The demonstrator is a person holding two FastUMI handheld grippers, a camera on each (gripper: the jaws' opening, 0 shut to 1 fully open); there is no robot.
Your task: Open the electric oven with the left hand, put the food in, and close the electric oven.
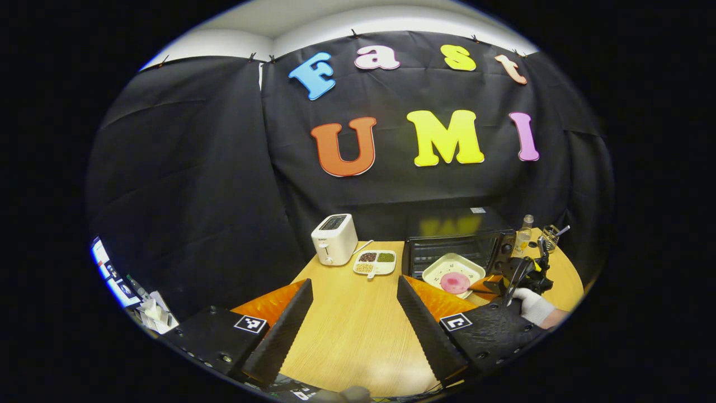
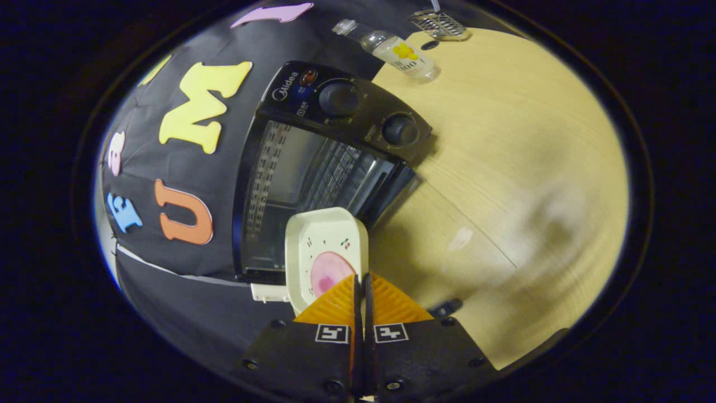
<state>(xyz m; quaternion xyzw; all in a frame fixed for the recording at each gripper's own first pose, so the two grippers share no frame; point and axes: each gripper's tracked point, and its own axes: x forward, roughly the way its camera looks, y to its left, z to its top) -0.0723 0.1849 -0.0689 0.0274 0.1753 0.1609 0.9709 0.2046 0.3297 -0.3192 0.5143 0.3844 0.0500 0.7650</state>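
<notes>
Loading step: right claw (image 2: pixel 361 280) clamped on plate (image 2: pixel 327 246) rim at open oven (image 2: pixel 313 168), left claw (image 1: pixel 352 313) wide, empty; next slide plate in level.

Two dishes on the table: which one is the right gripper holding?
The square cream plate with the pink food, held at its rim by the right gripper in front of the open oven. The divided tray of grains sits untouched beside the toaster.
</notes>
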